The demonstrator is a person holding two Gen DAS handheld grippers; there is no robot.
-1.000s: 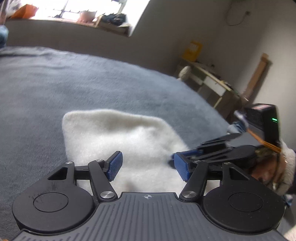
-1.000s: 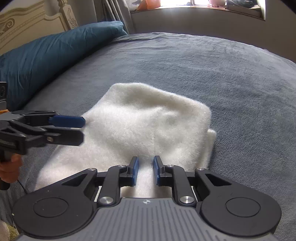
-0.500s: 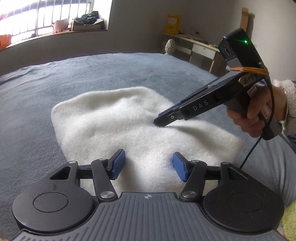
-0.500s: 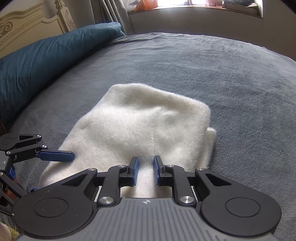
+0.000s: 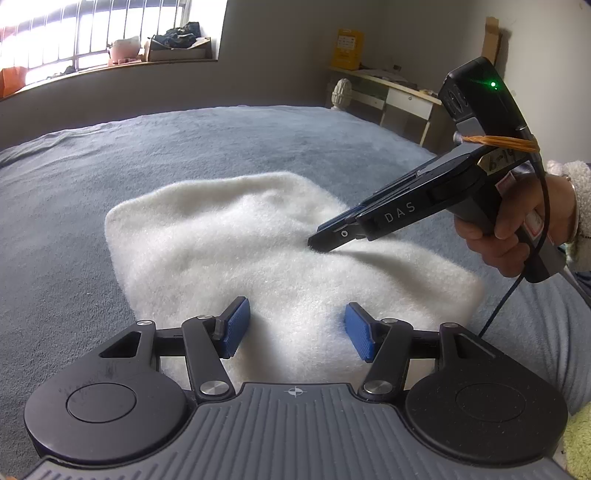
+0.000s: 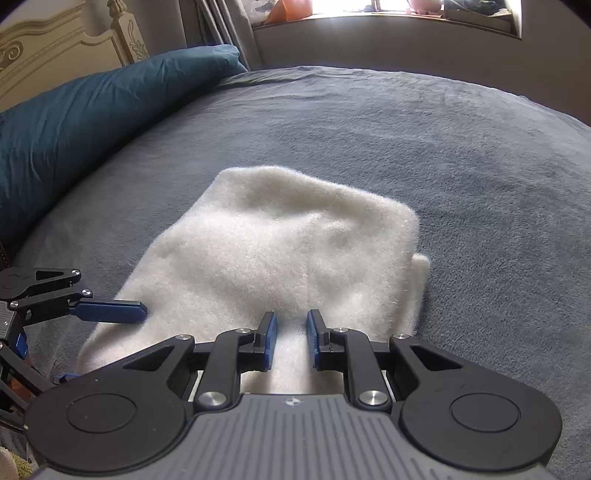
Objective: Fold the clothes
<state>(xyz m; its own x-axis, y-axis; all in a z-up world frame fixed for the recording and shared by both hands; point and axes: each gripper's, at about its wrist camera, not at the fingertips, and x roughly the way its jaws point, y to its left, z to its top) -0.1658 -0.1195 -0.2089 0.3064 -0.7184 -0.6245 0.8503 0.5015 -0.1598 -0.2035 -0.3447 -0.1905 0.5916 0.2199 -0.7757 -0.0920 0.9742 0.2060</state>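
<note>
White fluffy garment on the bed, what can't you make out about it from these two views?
- White fluffy garment: near edge hidden behind the right tool's body, right wrist view.
- Same edge hidden by the left tool, left wrist view.
- Garment type: folded, no telling features.
- Whether the right tool pinches fabric: cannot tell.

Home bedroom. Wide bed under grey fleece blanket (image 6: 369,122), teal pillow (image 6: 92,107) against carved cream headboard (image 6: 44,48). Barred window (image 5: 92,33) over cluttered sill, curtain (image 6: 218,29) at corner. White desk (image 5: 391,94) along far wall, yellow box (image 5: 349,50) on top.
</note>
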